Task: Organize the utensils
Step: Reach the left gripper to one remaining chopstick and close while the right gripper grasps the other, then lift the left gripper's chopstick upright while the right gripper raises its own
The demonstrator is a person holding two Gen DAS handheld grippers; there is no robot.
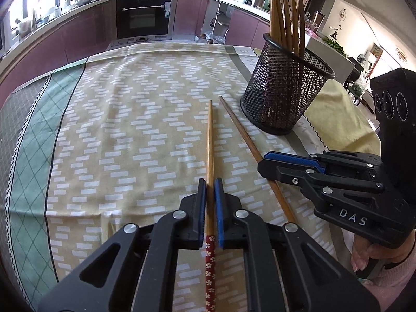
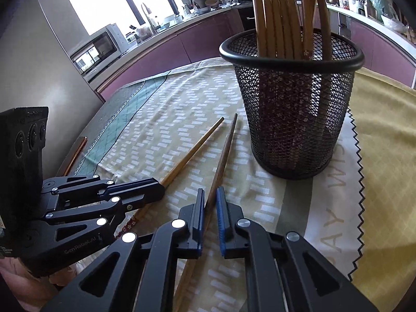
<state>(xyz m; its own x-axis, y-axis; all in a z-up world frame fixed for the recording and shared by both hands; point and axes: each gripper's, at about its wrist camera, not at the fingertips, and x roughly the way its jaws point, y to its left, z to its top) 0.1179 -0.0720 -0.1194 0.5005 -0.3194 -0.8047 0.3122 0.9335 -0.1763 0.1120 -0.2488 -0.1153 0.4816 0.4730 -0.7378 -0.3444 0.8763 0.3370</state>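
Two wooden chopsticks lie side by side on the patterned tablecloth point(image 1: 117, 119). My left gripper point(image 1: 210, 182) is shut on the lighter chopstick point(image 1: 210, 135), just ahead of its red flowered handle. To its right, my right gripper point(image 1: 262, 161) grips the darker chopstick point(image 1: 239, 127). In the right wrist view my right gripper point(image 2: 210, 192) is shut on that darker chopstick point(image 2: 226, 148), and the left gripper point(image 2: 162, 187) holds the lighter chopstick point(image 2: 197, 145). A black mesh holder point(image 1: 283, 91) point(image 2: 293, 119) with several chopsticks standing in it sits just beyond the tips, to the right.
A yellow cloth point(image 2: 384, 156) with a zigzag edge lies under the holder's right side. Kitchen cabinets and an oven point(image 1: 144, 18) stand beyond the table's far edge. A person's hand point(image 1: 364, 254) holds the right gripper.
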